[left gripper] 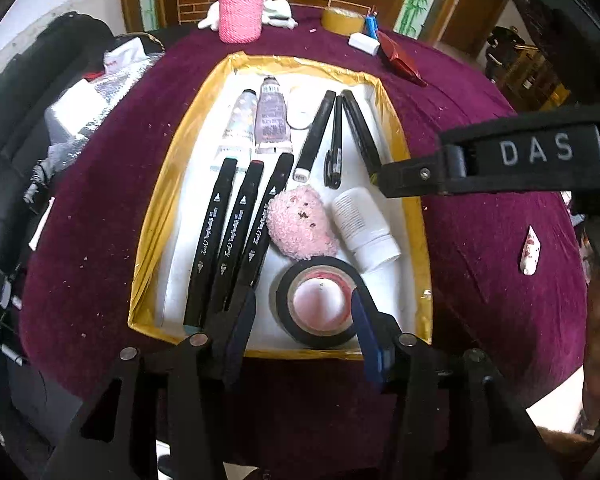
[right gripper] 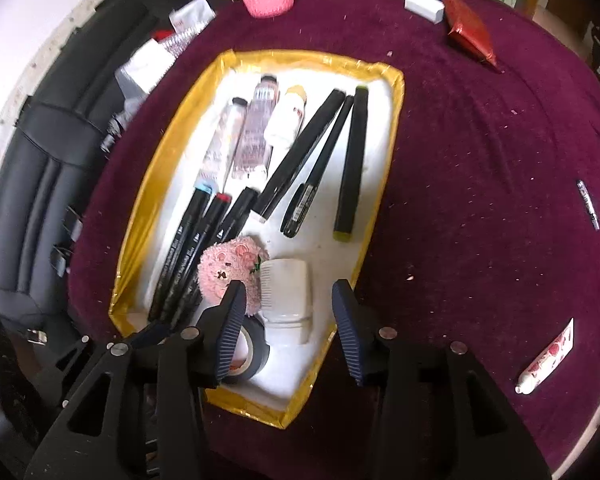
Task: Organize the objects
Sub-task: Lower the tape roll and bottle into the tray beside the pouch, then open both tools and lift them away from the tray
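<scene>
While both tongs hang over the near end of the tray (left gripper: 148, 240), neither holds anything. Left tongs (left gripper: 304, 316) stand partly apart, straddling the tape roll (left gripper: 320, 300) that lies flat in the tray's near corner; pads look clear of it. Right tongs (right gripper: 288, 320) also partly apart, over the white bottle (right gripper: 292, 300) lying in the tray; no contact seen.

Inside the tray, left side: three black markers (left gripper: 236, 236) side by side. Beyond them, two tubes (left gripper: 260, 120). Right of the tubes: three more dark pens (left gripper: 336, 136). Pink fluffy toy (left gripper: 300, 222) between markers and bottle.

Outside the tray, on the maroon-covered desk (left gripper: 480, 200): small tube (right gripper: 548, 364) to the right; pink knitted holder (left gripper: 241, 6), yellow tape roll (left gripper: 342, 20) and eraser (left gripper: 364, 43) beyond the far end.
</scene>
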### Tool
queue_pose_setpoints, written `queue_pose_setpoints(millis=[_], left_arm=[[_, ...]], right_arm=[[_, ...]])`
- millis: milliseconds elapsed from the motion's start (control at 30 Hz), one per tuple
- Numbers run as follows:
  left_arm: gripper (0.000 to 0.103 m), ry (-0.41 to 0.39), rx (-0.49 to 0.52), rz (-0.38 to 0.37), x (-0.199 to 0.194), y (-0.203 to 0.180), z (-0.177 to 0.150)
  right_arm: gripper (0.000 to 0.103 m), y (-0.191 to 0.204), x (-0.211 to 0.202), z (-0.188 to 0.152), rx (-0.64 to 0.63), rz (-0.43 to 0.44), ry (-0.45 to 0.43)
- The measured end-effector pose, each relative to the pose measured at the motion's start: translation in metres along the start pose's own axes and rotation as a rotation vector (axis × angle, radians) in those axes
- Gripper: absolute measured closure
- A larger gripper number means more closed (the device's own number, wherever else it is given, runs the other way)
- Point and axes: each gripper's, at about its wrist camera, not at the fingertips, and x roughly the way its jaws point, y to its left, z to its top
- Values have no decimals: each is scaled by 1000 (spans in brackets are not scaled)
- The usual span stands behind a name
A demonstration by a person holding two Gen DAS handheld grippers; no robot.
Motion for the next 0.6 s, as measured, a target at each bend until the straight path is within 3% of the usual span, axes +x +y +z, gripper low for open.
queue_pose_setpoints(millis=[333, 600], left_arm=[[56, -72, -7, 96, -14, -39, 7], [53, -169, -28, 219, -35, -55, 13]], right_arm=[[60, -40, -16, -8, 5, 4, -68], [60, -58, -19, -12, -1, -18, -89]])
